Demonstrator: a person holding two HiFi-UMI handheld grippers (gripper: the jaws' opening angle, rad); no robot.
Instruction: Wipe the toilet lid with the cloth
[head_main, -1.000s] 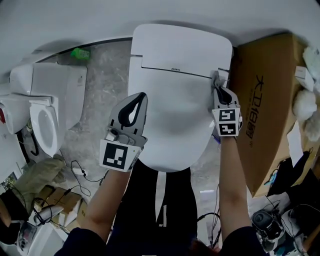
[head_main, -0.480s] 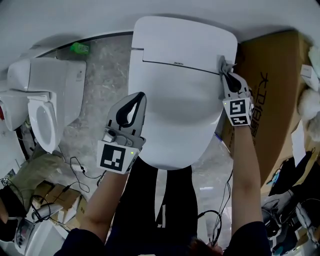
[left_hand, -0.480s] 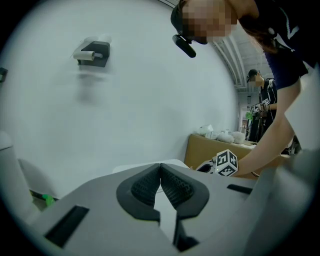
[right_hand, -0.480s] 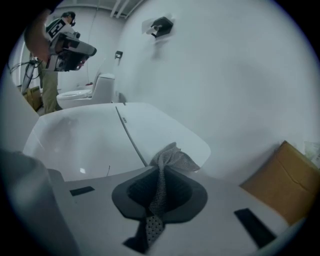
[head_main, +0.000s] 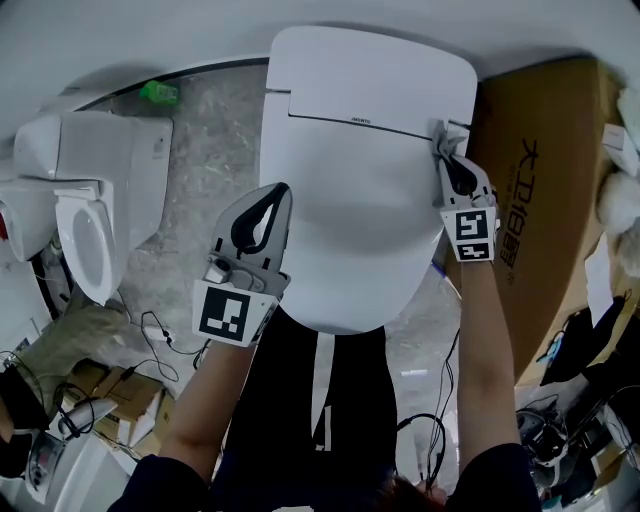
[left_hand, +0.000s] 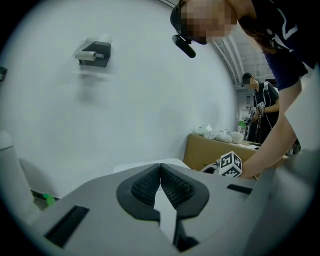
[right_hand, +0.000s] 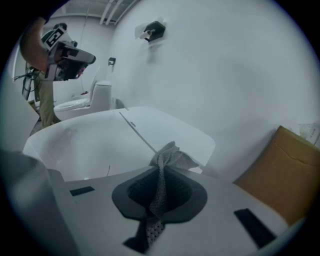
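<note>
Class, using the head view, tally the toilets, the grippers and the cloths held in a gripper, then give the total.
Toilets: 2
Grippers: 2
Held cloths: 1
Total: 5

Left gripper (head_main: 268, 208): fingers together, empty, arm bent. Right gripper (head_main: 449, 160): fingers pinched on cloth (right_hand: 169, 156), arm stretched forward. Both forearms bare.

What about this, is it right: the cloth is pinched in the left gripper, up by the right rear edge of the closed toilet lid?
Wrong gripper: the cloth is pinched in the right gripper, as the right gripper view shows; the left gripper is shut on nothing. It is indeed by the right rear edge of the closed toilet lid.
</note>
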